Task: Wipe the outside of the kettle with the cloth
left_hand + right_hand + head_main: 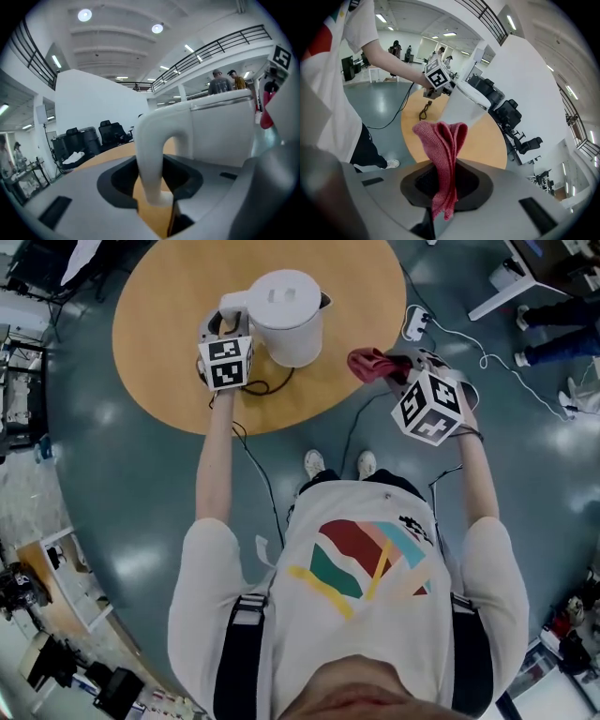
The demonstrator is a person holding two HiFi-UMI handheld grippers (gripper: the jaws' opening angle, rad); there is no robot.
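Note:
A white electric kettle (pixel 289 320) stands upright on the round wooden table (pixel 169 324). My left gripper (pixel 225 326) reaches it from the left, and its jaws are closed on the kettle's curved handle (pixel 152 154), which fills the gap between them. The kettle body (pixel 220 131) rises just behind the handle. A red knitted cloth (pixel 368 364) is pinched in my right gripper (pixel 398 367), just off the table's right edge and clear of the kettle. In the right gripper view the cloth (pixel 443 159) stands up folded out of the shut jaws, with the kettle (pixel 464 108) beyond it.
A black cable (pixel 258 385) runs from the kettle's base over the table's near edge to the floor. A white power strip (pixel 415 324) with its cord lies on the floor at the right. Black office chairs (pixel 506 112) stand beyond the table.

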